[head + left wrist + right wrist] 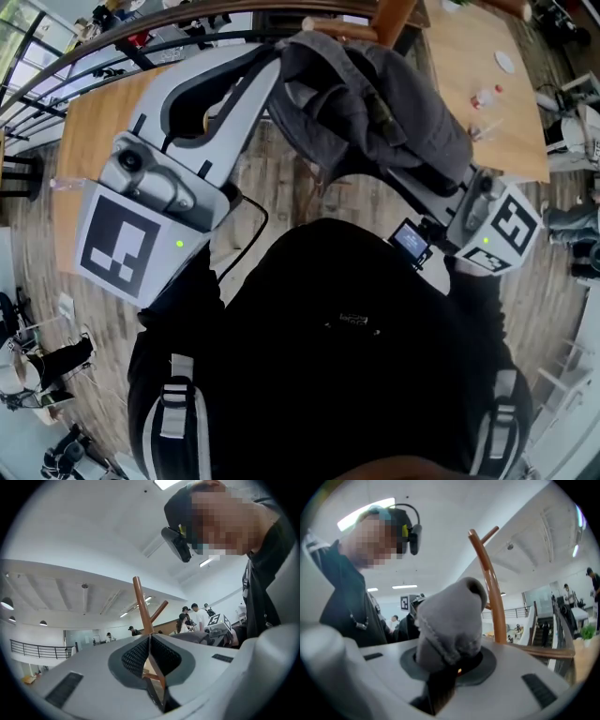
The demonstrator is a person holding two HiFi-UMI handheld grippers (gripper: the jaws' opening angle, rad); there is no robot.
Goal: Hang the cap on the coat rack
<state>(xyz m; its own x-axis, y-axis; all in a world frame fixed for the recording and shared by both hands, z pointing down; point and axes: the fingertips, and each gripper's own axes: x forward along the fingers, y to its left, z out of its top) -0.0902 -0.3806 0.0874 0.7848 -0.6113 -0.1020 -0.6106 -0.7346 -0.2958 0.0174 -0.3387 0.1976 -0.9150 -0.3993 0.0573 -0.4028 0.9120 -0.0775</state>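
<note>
A grey cap (pixel 375 112) hangs bunched in front of me, close to the wooden coat rack (pixel 394 19). My right gripper (pixel 452 665) is shut on a fold of the cap (pixel 450 616), and a curved rack arm (pixel 490 583) rises just behind it. In the head view its fingertips are hidden under the fabric. My left gripper (pixel 267 66) reaches up to the cap's left edge. Its jaws (pixel 150 653) are shut, pads together, with no fabric showing between them. Straight ahead of it stand the rack's pegs (pixel 140 606), with the cap (pixel 199 638) off to the right.
A wooden table (pixel 478 84) with a small bottle (pixel 483 97) stands at the right, another table (pixel 103 122) at the left beside a dark railing (pixel 94 56). Several people (pixel 194 616) stand in the background. My black top (pixel 347 328) fills the lower head view.
</note>
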